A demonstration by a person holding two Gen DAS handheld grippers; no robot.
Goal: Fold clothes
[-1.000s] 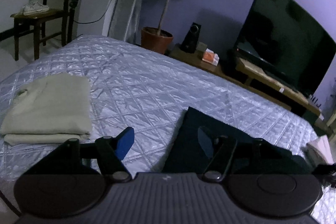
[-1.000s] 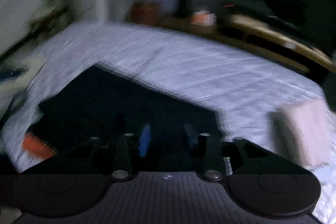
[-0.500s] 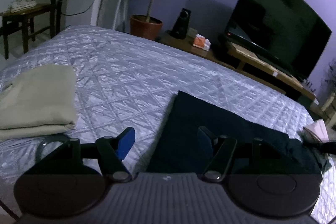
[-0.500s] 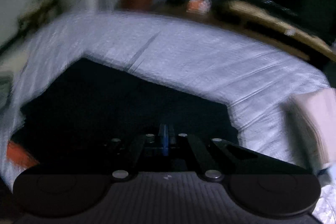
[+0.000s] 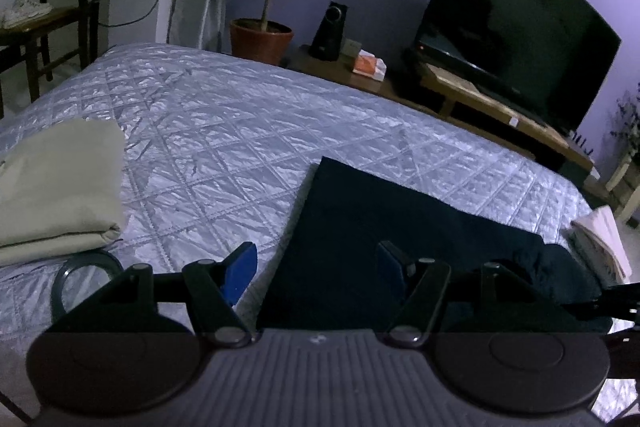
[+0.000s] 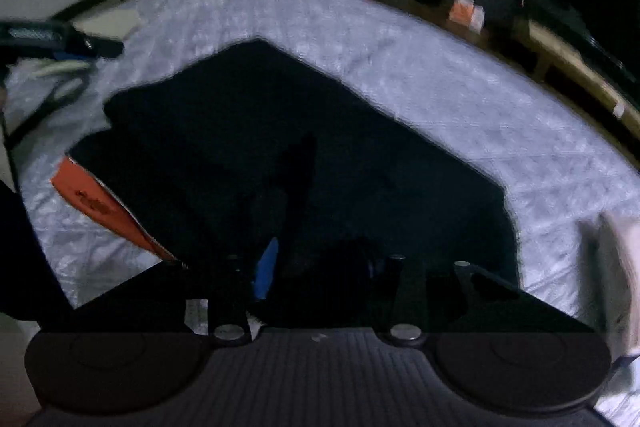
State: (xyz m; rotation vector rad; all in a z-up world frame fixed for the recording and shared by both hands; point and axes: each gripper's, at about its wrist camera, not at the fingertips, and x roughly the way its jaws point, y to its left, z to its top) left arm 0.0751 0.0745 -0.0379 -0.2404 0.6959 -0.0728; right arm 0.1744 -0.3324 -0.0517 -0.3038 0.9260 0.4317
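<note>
Quilted bed (image 5: 248, 131), television (image 5: 516, 27) left view, orange label (image 6: 96, 203) right

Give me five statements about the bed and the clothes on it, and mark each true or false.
1. A dark garment lies on the quilted bed. True.
2. The folded beige garment lies on top of the dark one. False: the two lie apart, with bare quilt between them.
3. The left gripper is shut on the beige garment. False: its jaws stand open with nothing between them, over the near edge of the dark garment.
4. An orange patch shows at the edge of the dark garment. True.
5. The television is showing a picture. False: its screen is dark.
</note>
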